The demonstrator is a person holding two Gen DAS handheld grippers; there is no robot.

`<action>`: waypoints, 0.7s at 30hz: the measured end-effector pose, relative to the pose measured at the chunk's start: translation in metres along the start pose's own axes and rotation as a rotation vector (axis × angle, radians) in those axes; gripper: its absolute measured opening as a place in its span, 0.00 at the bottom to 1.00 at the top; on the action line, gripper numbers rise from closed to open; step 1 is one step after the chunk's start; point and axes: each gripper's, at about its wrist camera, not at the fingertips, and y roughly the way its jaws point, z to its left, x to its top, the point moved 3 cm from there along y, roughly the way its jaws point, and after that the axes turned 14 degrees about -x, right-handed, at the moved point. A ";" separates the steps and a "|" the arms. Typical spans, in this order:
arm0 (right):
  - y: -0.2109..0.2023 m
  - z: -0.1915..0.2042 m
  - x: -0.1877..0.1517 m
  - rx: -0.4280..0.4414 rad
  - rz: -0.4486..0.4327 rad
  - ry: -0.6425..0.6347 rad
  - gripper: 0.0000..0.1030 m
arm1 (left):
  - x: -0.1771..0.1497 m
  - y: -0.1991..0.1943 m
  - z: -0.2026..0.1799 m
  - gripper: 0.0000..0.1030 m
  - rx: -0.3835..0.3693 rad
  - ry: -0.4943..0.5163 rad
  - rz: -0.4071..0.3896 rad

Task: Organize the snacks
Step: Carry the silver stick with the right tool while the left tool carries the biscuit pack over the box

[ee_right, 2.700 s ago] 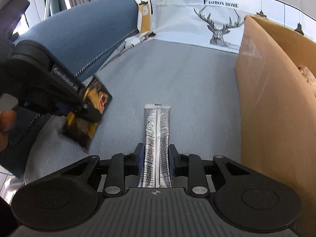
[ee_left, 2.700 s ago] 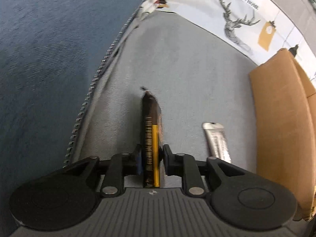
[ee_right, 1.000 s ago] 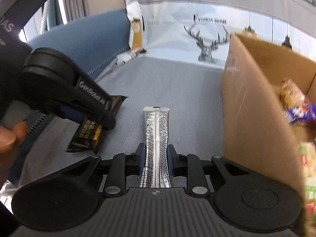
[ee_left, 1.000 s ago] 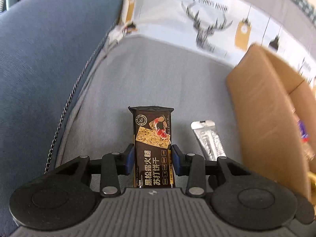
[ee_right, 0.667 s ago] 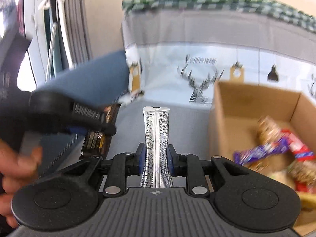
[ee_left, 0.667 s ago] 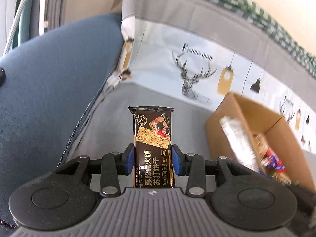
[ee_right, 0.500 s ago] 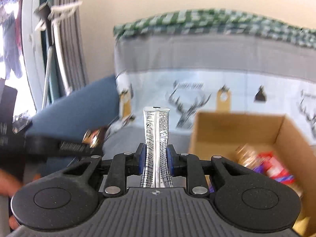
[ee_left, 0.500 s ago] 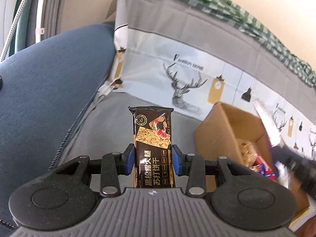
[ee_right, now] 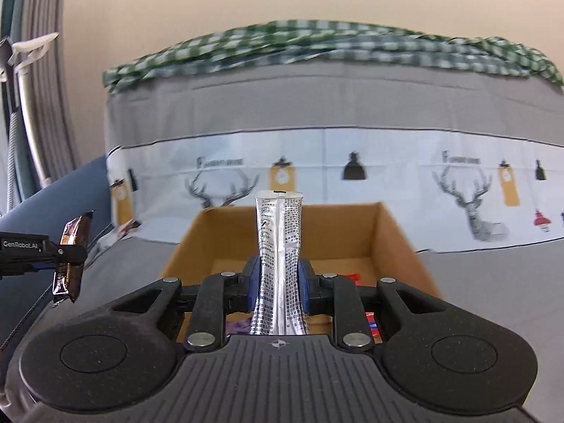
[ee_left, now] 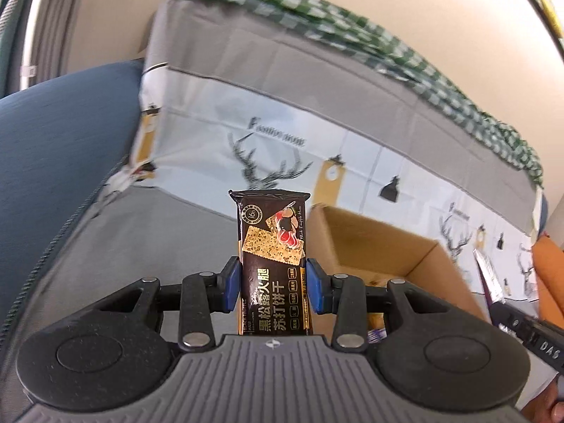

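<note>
The black cracker packet point(ee_left: 273, 264) stands upright in the centre of the left wrist view, clamped at its lower half between the blue pads of the left gripper point(ee_left: 273, 283). The silver stick sachet point(ee_right: 278, 264) stands upright in the centre of the right wrist view, pinched at its middle by the right gripper point(ee_right: 278, 278); the foil is squeezed narrow where the pads press.

The risks, as I judge them. The sachet is thin and smooth, so it may slide between the pads if the hand tilts quickly. The cracker packet may crack inside if the fingers press harder. Both snacks seem to go to the cardboard box point(ee_right: 391, 225), and if both hands come over it together the grippers may hit each other or the box wall, and a packet could fall on the sofa seat point(ee_left: 158, 232) beside the box.

The right gripper is raised and looks level, with the open box directly ahead and below, in the middle of its frame; some coloured wrappers lie inside. The left gripper is also raised, with the box in the right half of its frame, so it is more to the side. The right gripper's tip appears at the right edge of the left view.
</note>
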 end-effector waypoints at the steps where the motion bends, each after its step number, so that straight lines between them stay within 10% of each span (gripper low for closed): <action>1: 0.001 -0.006 -0.001 -0.010 0.001 0.005 0.23 | 0.000 0.004 -0.006 0.41 -0.014 0.005 -0.005; 21: 0.020 -0.044 -0.006 -0.069 0.023 0.025 0.23 | -0.022 0.069 -0.095 0.41 -0.201 0.135 0.012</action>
